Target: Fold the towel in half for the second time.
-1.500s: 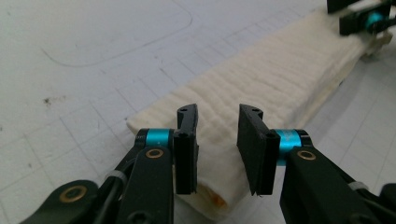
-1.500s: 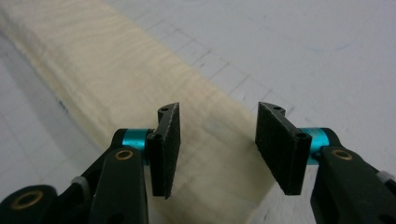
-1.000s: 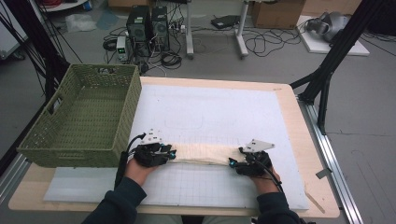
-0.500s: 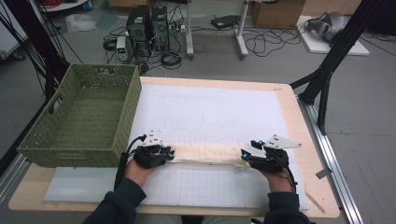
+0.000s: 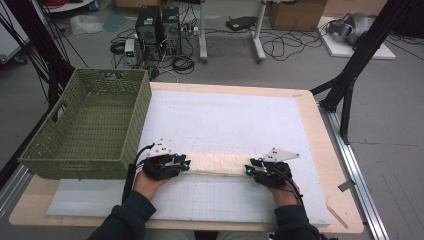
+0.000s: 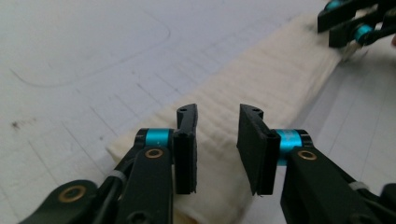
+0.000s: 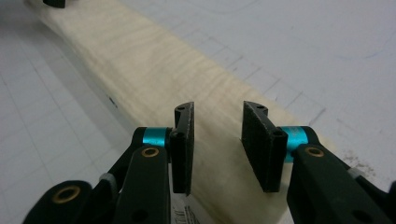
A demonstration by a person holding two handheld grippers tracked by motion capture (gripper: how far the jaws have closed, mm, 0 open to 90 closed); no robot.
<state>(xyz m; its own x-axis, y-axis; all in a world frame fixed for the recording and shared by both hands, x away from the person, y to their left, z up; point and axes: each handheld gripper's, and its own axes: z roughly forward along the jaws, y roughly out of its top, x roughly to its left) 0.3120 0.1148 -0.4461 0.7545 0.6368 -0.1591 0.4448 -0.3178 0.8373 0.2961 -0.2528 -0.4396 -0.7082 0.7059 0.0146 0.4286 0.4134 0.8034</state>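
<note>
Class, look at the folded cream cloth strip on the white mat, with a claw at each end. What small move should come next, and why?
Probably close both claws on the ends of the cloth strip. The left claw and the right claw each stand open over an end of it, the pads not pressing. The right claw's jaws have just been closing, with the cloth between them. The strip lies flat beside the green basket.

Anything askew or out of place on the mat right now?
Nothing stands out. The folded cream cloth lies flat and straight on the white mat between the left gripper and right gripper; the green basket sits upright.
</note>
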